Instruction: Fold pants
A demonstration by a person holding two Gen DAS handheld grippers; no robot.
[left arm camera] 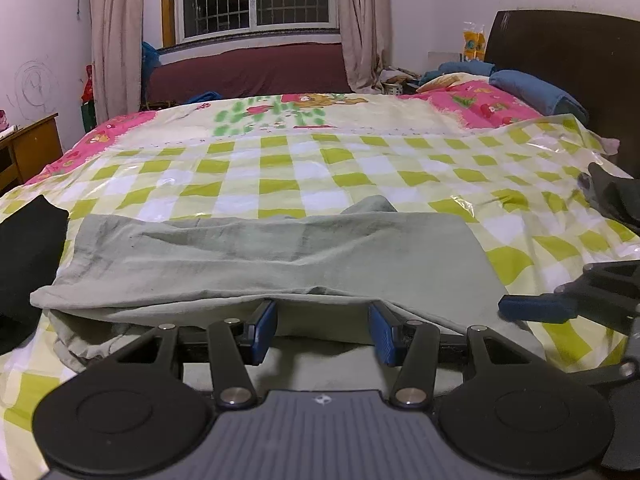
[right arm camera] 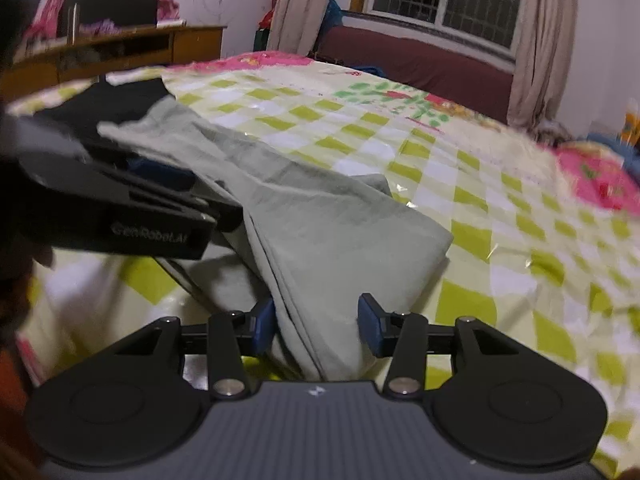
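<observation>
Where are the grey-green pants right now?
The grey-green pants lie folded on the checkered sheet at the bed's near edge, between both tools, with a black garment at their left end.

A bed [left arm camera: 256,128] carries everything, spread with a pink cartoon-print sheet [left arm camera: 492,108] and, over its near part, a glossy green-and-white checked plastic cover [left arm camera: 304,168]. On that cover lie grey-green pants [left arm camera: 276,256], folded near the front edge, with a black garment [left arm camera: 28,248] just beside them at the left. Blue rolled blankets [left arm camera: 532,88] lie at the far right by the headboard.

Pale green pants [left arm camera: 276,256] — folded, lying flat on the bed.
</observation>
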